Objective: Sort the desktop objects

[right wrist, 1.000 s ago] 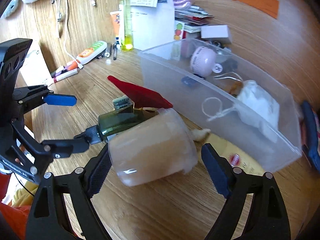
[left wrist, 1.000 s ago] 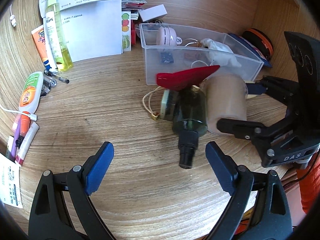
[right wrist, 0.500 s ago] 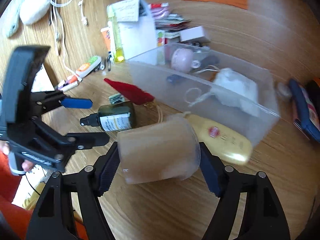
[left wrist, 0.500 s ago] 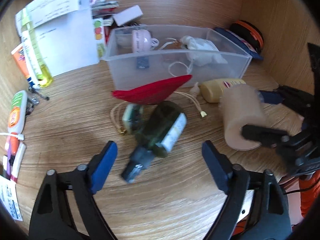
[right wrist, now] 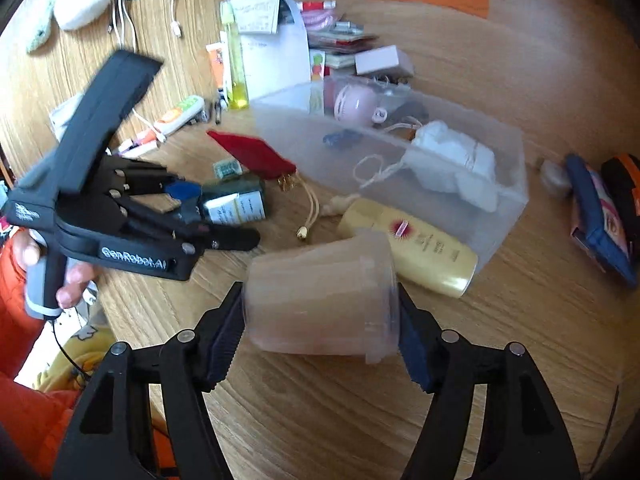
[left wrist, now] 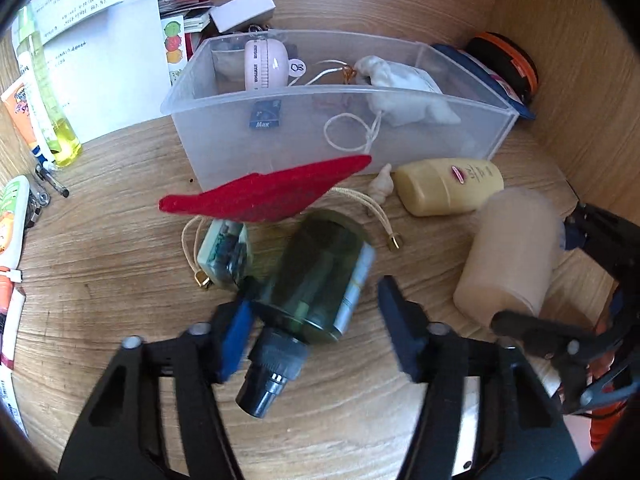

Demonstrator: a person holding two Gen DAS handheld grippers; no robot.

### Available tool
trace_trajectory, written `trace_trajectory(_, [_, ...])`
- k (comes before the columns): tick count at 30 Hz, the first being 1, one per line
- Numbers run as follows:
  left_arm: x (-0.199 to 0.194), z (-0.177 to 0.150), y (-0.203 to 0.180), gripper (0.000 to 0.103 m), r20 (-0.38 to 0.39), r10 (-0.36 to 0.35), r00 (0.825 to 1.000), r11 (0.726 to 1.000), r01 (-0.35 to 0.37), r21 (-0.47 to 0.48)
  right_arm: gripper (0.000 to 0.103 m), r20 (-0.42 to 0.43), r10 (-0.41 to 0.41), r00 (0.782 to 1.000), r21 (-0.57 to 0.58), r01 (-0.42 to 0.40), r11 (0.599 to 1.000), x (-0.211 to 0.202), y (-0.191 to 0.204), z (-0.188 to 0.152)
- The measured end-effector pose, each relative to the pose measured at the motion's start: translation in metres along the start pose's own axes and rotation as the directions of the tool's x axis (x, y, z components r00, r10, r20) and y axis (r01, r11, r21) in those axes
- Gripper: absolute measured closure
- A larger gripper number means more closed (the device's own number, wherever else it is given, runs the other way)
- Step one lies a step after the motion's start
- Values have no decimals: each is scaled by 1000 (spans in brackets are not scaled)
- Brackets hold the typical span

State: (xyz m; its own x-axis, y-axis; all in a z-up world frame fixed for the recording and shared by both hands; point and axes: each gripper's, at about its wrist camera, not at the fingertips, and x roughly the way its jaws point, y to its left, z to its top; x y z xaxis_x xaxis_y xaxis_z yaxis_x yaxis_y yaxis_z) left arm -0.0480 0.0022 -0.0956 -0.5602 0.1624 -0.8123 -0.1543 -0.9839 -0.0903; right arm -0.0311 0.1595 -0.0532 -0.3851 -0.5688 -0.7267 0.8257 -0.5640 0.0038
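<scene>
A dark green bottle (left wrist: 320, 272) with a black cap lies on the wooden desk, cap toward my left gripper (left wrist: 316, 328). Its jaws are closing with the bottle's neck end between them; the left pad is at the bottle's shoulder and a gap remains on the right. A translucent beige jar (right wrist: 320, 296) lies on its side between the pads of my right gripper (right wrist: 318, 340). Those jaws are closing too, and both pads touch the jar's ends. The left wrist view shows the jar (left wrist: 508, 256) at the right, apart from the bottle. The right wrist view shows the left gripper (right wrist: 212, 216) around the bottle (right wrist: 236, 204).
A clear plastic bin (left wrist: 224, 160) behind holds a pink fan (left wrist: 264, 64) and a white pouch (left wrist: 404, 92). In front of it lie a red felt piece (left wrist: 264, 196), a small green packet (left wrist: 224, 252) and a yellow lotion bottle (left wrist: 448, 192). Papers, tubes and pens crowd the left; a wooden wall rises at the right.
My left gripper has moved up over the green bottle and its jaws have narrowed around it. The right gripper's jaws have narrowed on the jar, which has moved right, away from the bottle.
</scene>
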Motion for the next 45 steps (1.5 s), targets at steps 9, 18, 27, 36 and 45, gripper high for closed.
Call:
trace_trajectory(9, [-5,-3,-3,59,33,18,999,1000,-19,11,39,44,-26,999,18,26,1000,1,4,3])
trace_trajectory(18, [-35,1,-5,60,120,-1,993,1000,-1,15,40,84,-33,996,79,27,996,-20,-5,15])
trace_trajectory(27, [-67,9,-8,60,204,-15,979,1000,11,21,40,134,-83,988,83,72,994,-48,-10,37])
trace_trajectory(36, [-94,30,-7,60,276,-13,961,999,-2,52,40,186,-129,974,83,115,990,-68,-18,63])
trace_trajectory(45, [-109,60,6,59,322,-45,946,999,33,42,40,228,-135,964,109,113,988,-75,-35,90])
